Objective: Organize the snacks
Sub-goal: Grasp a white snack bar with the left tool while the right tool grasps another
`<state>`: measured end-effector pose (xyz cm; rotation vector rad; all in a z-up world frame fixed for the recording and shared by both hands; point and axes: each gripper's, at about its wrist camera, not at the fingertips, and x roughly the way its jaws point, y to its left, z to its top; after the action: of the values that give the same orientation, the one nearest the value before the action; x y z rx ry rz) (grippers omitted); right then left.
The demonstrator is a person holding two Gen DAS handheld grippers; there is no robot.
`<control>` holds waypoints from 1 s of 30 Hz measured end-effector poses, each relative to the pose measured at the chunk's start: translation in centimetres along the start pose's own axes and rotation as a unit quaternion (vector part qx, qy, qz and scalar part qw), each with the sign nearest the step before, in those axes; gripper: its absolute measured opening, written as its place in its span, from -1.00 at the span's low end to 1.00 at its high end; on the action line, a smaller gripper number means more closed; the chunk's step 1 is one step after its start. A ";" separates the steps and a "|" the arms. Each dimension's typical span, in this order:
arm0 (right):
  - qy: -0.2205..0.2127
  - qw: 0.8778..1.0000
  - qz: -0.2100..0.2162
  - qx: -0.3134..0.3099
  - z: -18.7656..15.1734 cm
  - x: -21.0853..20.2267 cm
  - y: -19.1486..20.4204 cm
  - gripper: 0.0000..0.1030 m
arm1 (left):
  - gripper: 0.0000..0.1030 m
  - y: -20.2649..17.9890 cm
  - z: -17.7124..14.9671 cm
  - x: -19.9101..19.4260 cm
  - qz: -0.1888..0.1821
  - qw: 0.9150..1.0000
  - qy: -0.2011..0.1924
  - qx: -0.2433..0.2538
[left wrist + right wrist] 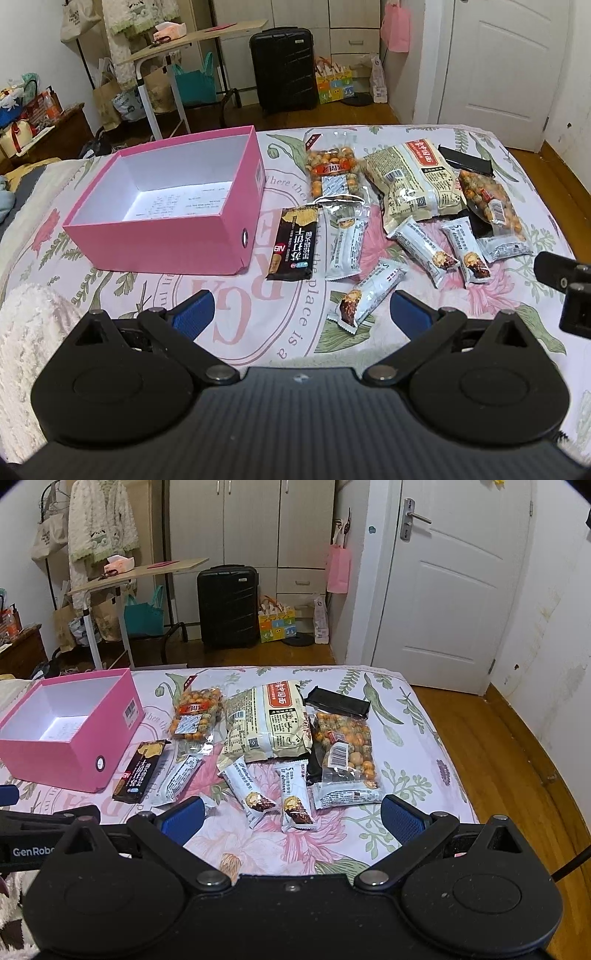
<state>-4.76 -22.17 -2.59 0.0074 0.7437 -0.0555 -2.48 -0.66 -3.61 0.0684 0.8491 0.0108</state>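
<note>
Holding both grippers above the near edge of the bed [498, 155], I see the left gripper [301, 314] with its fingers spread wide and nothing between them, and the right gripper [291, 814] likewise spread and bare. A pink box [155, 240] sits open on the left. Right of it the snacks lie scattered: a black biscuit pack [293, 243], white bars [249, 788], nut bags [345, 747] and a big beige bag [413, 181] farther off.

Pink box [155, 236], white inside; floral bedsheet [258, 317]; black suitcase [282, 70].
</note>
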 end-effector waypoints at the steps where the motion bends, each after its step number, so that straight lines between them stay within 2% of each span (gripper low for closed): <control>1: 0.000 1.000 0.000 0.000 0.0 0.0 0.0 0.99 | 1.00 0.0 0.0 0.0 0.000 1.000 -0.002 0.000; 9: 0.000 1.000 0.008 0.001 0.1 -0.1 -0.1 0.99 | 1.00 0.2 0.1 0.3 0.009 1.000 -0.010 -0.005; 14: 0.002 0.999 0.037 0.010 0.1 0.5 -0.8 0.99 | 1.00 0.2 0.4 1.4 0.004 1.000 0.000 0.012; 17: -0.002 0.999 0.050 0.001 0.4 1.4 -1.1 0.99 | 1.00 0.3 1.0 2.9 -0.017 0.999 0.020 0.026; 19: -0.016 0.998 0.068 -0.008 0.5 2.2 -1.4 0.99 | 1.00 0.5 1.0 3.6 -0.059 0.997 0.009 0.041; 21: -0.027 0.995 0.091 -0.025 0.5 3.3 -1.6 0.98 | 1.00 0.6 0.8 4.2 -0.082 0.995 -0.003 0.065; 26: -0.081 0.988 0.090 -0.100 -0.3 5.3 -0.6 0.97 | 0.95 0.7 0.6 6.2 -0.076 0.991 -0.018 0.105; 28: -0.076 0.987 0.097 -0.105 0.0 6.5 -0.3 0.97 | 0.95 0.7 0.9 7.1 -0.086 0.991 -0.010 0.104; 30: -0.068 0.985 0.124 -0.094 0.3 8.0 -0.4 0.97 | 0.94 0.5 1.0 7.9 -0.102 0.989 -0.006 0.104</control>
<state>1.30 -22.94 -7.76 -0.0838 0.6038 0.2492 3.55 0.10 -8.86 0.1779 0.8394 -0.2698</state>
